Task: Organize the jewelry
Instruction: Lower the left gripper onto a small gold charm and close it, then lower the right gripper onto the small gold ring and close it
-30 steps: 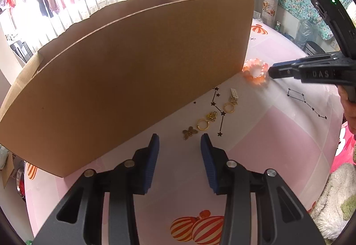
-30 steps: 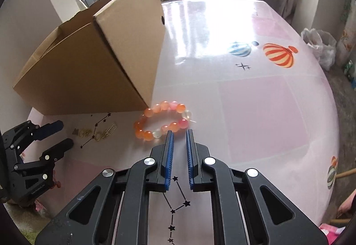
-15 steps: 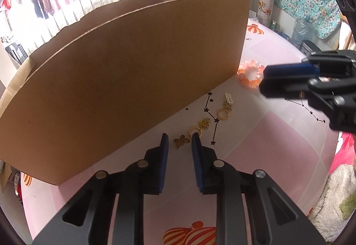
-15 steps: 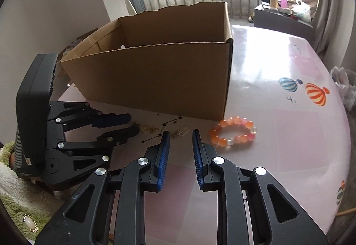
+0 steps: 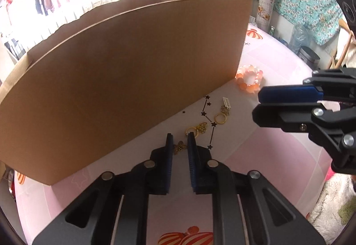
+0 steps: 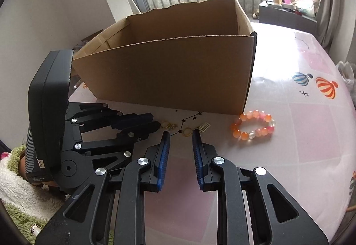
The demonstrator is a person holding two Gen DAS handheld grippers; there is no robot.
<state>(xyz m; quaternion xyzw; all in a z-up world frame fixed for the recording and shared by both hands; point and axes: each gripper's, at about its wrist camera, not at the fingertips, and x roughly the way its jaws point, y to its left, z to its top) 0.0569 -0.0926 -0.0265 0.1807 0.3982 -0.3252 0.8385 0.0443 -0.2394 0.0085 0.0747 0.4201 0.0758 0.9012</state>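
Observation:
An open cardboard box point(image 5: 124, 80) stands on the pink table; it also shows in the right wrist view point(image 6: 173, 73). Small gold pieces lie before it: a butterfly charm point(image 5: 179, 147), a ring with a charm point(image 5: 195, 129), a second ring point(image 5: 221, 117) and a white comb-like charm point(image 5: 226, 102). An orange bead bracelet point(image 5: 249, 79) lies by the box corner, also in the right wrist view point(image 6: 253, 127). My left gripper point(image 5: 179, 137) is narrowly open with the butterfly charm between its fingertips. My right gripper point(image 6: 181, 133) is open, just short of a gold ring point(image 6: 187, 131).
The table point(image 6: 311, 129) has a pink cloth with balloon and star prints. A fluffy sleeve point(image 6: 13, 182) is at the lower left. Bins and a patterned curtain point(image 5: 307, 0) stand beyond the table's far edge.
My left gripper moved forward and narrowed around the butterfly charm. My right gripper swung left from the bracelet toward the gold pieces and opened wider.

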